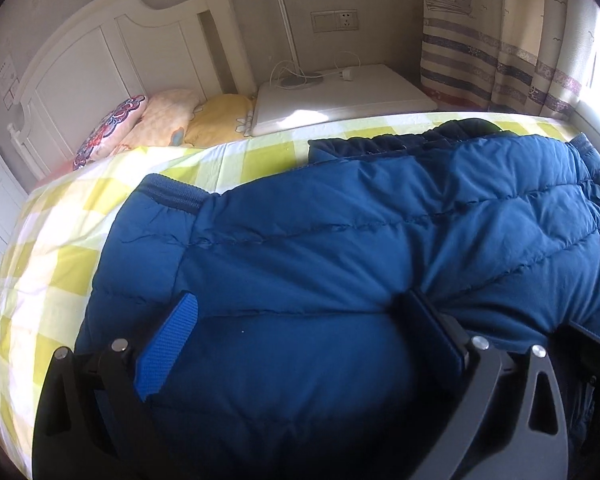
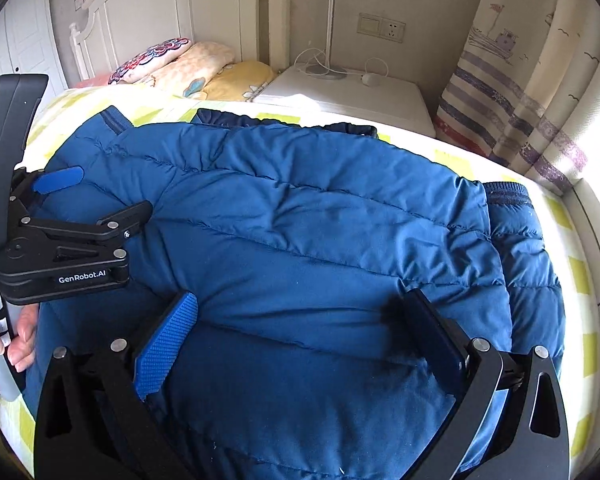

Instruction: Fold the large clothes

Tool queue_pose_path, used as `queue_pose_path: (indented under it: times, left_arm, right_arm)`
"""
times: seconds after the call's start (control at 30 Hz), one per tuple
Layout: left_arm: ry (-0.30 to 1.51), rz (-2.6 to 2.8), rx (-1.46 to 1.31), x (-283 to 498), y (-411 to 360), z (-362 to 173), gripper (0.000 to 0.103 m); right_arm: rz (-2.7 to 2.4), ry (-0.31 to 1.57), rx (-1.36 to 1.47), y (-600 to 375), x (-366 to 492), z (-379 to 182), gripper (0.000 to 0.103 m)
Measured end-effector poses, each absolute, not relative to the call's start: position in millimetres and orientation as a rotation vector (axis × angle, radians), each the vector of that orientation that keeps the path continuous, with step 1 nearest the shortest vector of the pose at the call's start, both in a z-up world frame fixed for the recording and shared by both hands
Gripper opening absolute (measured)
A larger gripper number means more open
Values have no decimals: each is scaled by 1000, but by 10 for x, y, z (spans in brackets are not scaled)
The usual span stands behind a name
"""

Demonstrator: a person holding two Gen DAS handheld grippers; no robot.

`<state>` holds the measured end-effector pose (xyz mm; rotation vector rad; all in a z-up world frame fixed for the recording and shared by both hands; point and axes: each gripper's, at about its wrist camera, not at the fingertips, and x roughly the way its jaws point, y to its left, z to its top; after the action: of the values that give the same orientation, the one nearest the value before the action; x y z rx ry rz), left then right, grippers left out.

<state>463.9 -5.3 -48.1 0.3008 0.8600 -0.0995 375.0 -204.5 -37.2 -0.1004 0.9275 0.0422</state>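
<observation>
Item: blue puffer jacket (image 2: pixel 320 232), spread flat on checked bed (image 1: pixel 60 240). Left gripper (image 1: pixel 300 340), right gripper (image 2: pixel 300 340): jaws spread wide, empty, over near hem. Advice: pinch full padding thickness, both sides level, fold toward far edge.

bright window daylight, fisheye-warped edges

Ahead of the gripper, a white headboard (image 1: pixel 100 56), a white nightstand (image 1: pixel 340 98) in sunlight, and striped curtains (image 1: pixel 500 60) far right.
</observation>
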Motion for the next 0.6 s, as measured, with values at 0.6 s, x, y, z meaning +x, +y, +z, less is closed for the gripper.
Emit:
queue_pose_path:
  times: [0.6]
  left_arm:
    - [859, -4, 146, 4739, 1081, -454, 101]
  right_arm:
    - [-241, 823, 237, -3262, 3459, -506, 98]
